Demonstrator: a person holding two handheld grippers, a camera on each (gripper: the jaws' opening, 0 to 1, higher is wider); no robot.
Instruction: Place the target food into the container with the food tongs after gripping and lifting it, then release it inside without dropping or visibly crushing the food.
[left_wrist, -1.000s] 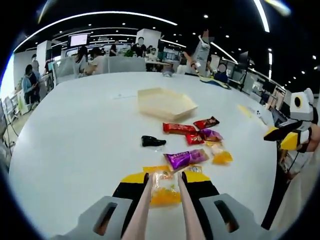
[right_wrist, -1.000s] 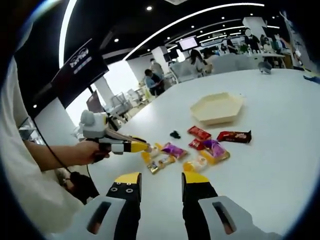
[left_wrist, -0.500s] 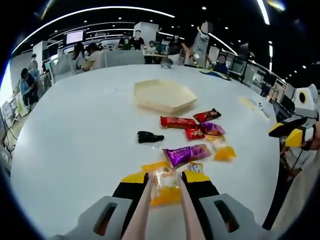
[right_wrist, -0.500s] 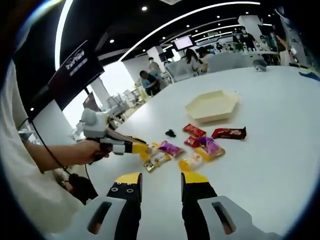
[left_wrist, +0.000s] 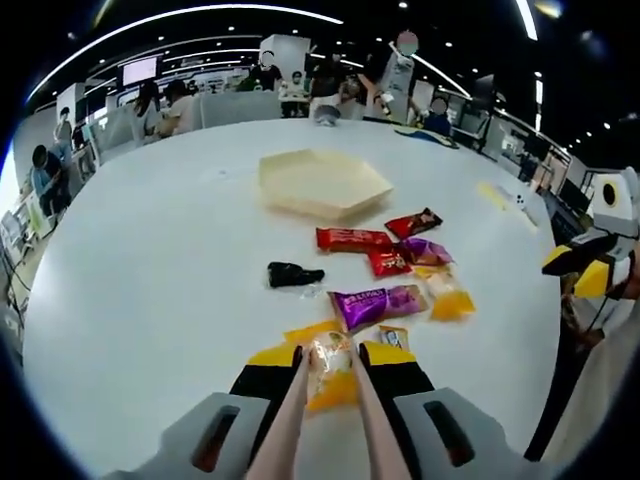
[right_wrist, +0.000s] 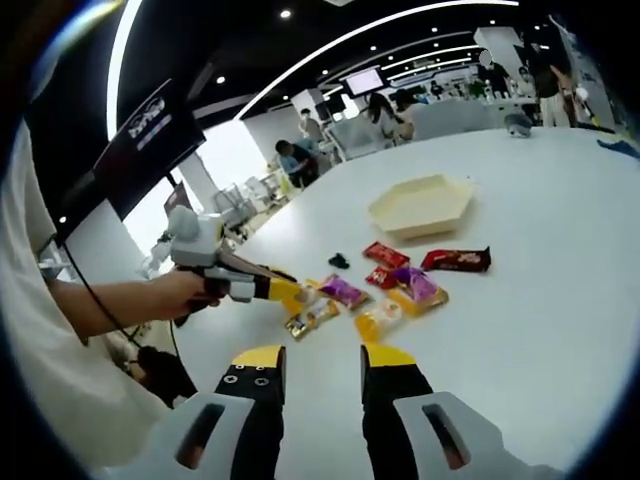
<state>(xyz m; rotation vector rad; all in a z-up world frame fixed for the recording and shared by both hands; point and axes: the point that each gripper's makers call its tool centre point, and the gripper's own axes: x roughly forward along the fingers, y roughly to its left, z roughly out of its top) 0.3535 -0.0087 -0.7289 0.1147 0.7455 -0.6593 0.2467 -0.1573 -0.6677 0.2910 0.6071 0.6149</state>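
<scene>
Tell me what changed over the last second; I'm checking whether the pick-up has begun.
The tongs in the left gripper stay closed on the yellow snack packet, which now looks raised slightly off the table. The other snacks, the black object and the beige tray lie as before. The right gripper stays open, holding nothing.

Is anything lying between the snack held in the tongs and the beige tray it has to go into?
Yes. Between the orange snack packet in the tongs and the hexagonal tray lie a purple packet, red packets and a small black item; lifted, it should pass over them.
</scene>
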